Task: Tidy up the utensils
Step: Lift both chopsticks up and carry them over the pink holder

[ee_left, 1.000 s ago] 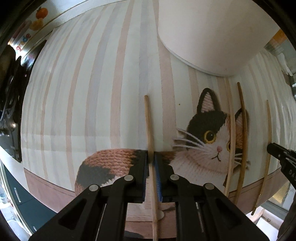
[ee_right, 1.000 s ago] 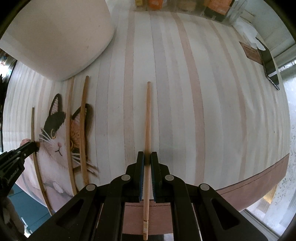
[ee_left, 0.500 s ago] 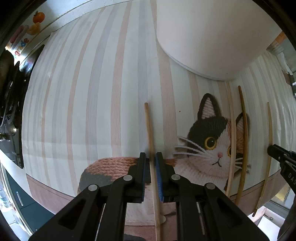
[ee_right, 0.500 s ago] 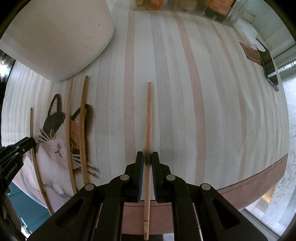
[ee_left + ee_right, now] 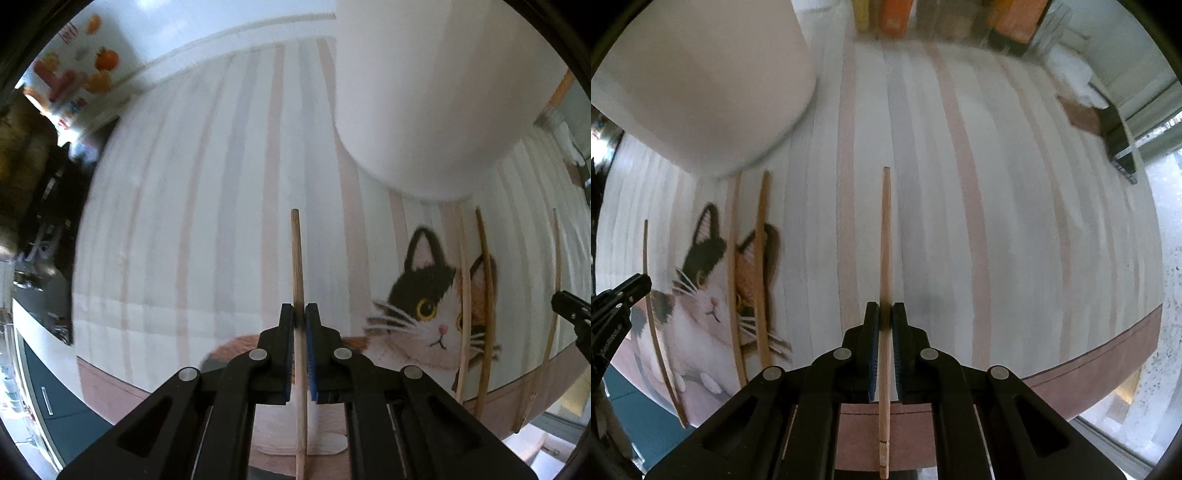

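Soft daylight floods both fisheye views, brightest toward the lower right; edges bow strongly, corners fall black, and motion blur smears the outer background, leaving faint shadows.

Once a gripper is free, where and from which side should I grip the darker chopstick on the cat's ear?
Near its middle, from straight above, jaws across it: the darker chopstick lies flat on the mat, a paler one close beside it.

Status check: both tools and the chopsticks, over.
Left tool shut on a chopstick. Right tool shut on another chopstick. Three loose chopsticks left on mat. Nothing blocking.
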Action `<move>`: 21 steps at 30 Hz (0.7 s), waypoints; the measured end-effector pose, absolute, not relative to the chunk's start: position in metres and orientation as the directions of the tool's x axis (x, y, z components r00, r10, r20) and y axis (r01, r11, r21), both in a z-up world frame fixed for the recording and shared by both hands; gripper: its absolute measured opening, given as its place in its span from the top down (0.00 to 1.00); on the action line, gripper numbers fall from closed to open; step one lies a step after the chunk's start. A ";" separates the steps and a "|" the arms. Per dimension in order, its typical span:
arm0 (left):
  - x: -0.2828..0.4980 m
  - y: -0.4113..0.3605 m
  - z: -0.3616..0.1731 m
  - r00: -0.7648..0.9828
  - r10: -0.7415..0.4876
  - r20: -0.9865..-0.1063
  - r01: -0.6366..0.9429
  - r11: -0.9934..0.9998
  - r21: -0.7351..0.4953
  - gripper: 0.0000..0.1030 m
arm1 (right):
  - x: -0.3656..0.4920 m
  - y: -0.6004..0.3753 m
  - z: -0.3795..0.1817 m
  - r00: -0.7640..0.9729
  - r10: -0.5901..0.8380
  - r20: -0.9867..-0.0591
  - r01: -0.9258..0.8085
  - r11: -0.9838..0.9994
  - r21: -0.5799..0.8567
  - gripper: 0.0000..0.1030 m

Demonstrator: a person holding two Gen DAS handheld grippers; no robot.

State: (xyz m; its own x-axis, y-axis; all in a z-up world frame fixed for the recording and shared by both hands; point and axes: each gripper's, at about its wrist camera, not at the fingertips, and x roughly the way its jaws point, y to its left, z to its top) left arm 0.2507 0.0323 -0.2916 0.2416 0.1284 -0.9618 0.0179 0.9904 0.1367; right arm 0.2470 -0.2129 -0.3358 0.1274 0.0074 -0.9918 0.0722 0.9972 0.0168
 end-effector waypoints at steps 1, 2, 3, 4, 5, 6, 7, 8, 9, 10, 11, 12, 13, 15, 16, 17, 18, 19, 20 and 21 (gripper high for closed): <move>0.251 0.034 -0.285 0.262 0.137 -0.955 0.007 0.990 0.144 0.96 | 0.247 -0.214 -0.330 0.146 0.008 -0.989 0.075 0.997 0.019 0.93; 0.251 0.035 -0.277 0.284 0.151 -0.947 -0.005 0.988 0.156 0.96 | 0.247 -0.214 -0.324 0.168 0.010 -0.986 0.079 0.997 0.024 0.93; 0.251 0.036 -0.269 0.306 0.164 -0.938 -0.014 0.986 0.168 0.96 | 0.247 -0.215 -0.317 0.191 0.011 -0.982 0.080 0.996 0.027 0.93; 0.251 0.037 -0.261 0.326 0.169 -0.930 -0.025 0.985 0.170 0.97 | 0.247 -0.215 -0.313 0.202 0.011 -0.979 0.079 0.996 0.027 0.93; 0.251 0.037 -0.254 0.340 0.170 -0.925 -0.033 0.985 0.168 0.96 | 0.247 -0.214 -0.307 0.219 0.012 -0.976 0.076 0.997 0.029 0.93; 0.251 0.038 -0.247 0.355 0.172 -0.919 -0.040 0.985 0.169 0.97 | 0.247 -0.214 -0.302 0.236 0.012 -0.972 0.073 0.997 0.030 0.93; 0.251 0.038 -0.242 0.370 0.173 -0.913 -0.046 0.985 0.168 0.97 | 0.247 -0.213 -0.296 0.252 0.009 -0.968 0.069 0.997 0.027 0.93; 0.251 0.038 -0.235 0.383 0.171 -0.908 -0.051 0.985 0.164 0.97 | 0.247 -0.213 -0.290 0.267 0.006 -0.964 0.065 0.998 0.025 0.93; 0.252 0.039 -0.229 0.395 0.169 -0.903 -0.055 0.986 0.160 0.97 | 0.247 -0.213 -0.285 0.284 0.005 -0.959 0.061 0.998 0.023 0.93; 0.252 0.039 -0.225 0.404 0.167 -0.899 -0.059 0.986 0.156 0.97 | 0.247 -0.212 -0.280 0.296 0.005 -0.955 0.059 0.998 0.023 0.93; 0.253 0.039 -0.219 0.414 0.165 -0.895 -0.063 0.986 0.153 0.97 | 0.248 -0.211 -0.276 0.311 0.008 -0.950 0.058 0.998 0.027 0.93; 0.253 0.039 -0.214 0.423 0.162 -0.892 -0.066 0.987 0.149 0.97 | 0.248 -0.210 -0.270 0.326 0.012 -0.945 0.059 0.998 0.034 0.93; 0.254 0.039 -0.209 0.433 0.161 -0.887 -0.071 0.987 0.144 0.97 | 0.247 -0.211 -0.266 0.336 0.015 -0.942 0.060 0.997 0.038 0.93; 0.253 0.040 -0.201 0.450 0.162 -0.878 -0.077 0.987 0.142 0.97 | 0.249 -0.213 -0.256 0.363 0.023 -0.931 0.063 0.997 0.049 0.93; 0.254 0.039 -0.195 0.460 0.160 -0.873 -0.082 0.987 0.138 0.97 | 0.250 -0.212 -0.251 0.378 0.026 -0.925 0.066 0.996 0.055 0.93; 0.254 0.039 -0.192 0.467 0.157 -0.870 -0.084 0.987 0.133 0.97 | 0.252 -0.213 -0.249 0.389 0.027 -0.921 0.067 0.996 0.057 0.93; 0.254 0.040 -0.187 0.477 0.155 -0.865 -0.086 0.988 0.130 0.97 | 0.252 -0.213 -0.244 0.403 0.027 -0.915 0.068 0.996 0.059 0.93; 0.255 0.040 -0.181 0.488 0.155 -0.859 -0.090 0.988 0.127 0.97 | 0.254 -0.214 -0.240 0.415 0.029 -0.909 0.069 0.996 0.063 0.93; 0.255 0.041 -0.178 0.496 0.154 -0.855 -0.092 0.988 0.124 0.97 | 0.253 -0.213 -0.235 0.426 0.030 -0.904 0.071 0.995 0.067 0.93; 0.256 0.042 -0.172 0.506 0.153 -0.849 -0.094 0.988 0.121 0.97 | 0.253 -0.214 -0.231 0.437 0.031 -0.899 0.072 0.995 0.070 0.93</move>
State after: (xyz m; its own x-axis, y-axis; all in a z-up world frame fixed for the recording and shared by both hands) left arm 0.2560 0.0419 -0.1725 0.5057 0.1526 -0.8491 -0.0944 0.9881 0.1213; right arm 0.2535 -0.2137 -0.2310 0.4372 0.0312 -0.8988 0.0720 0.9950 0.0696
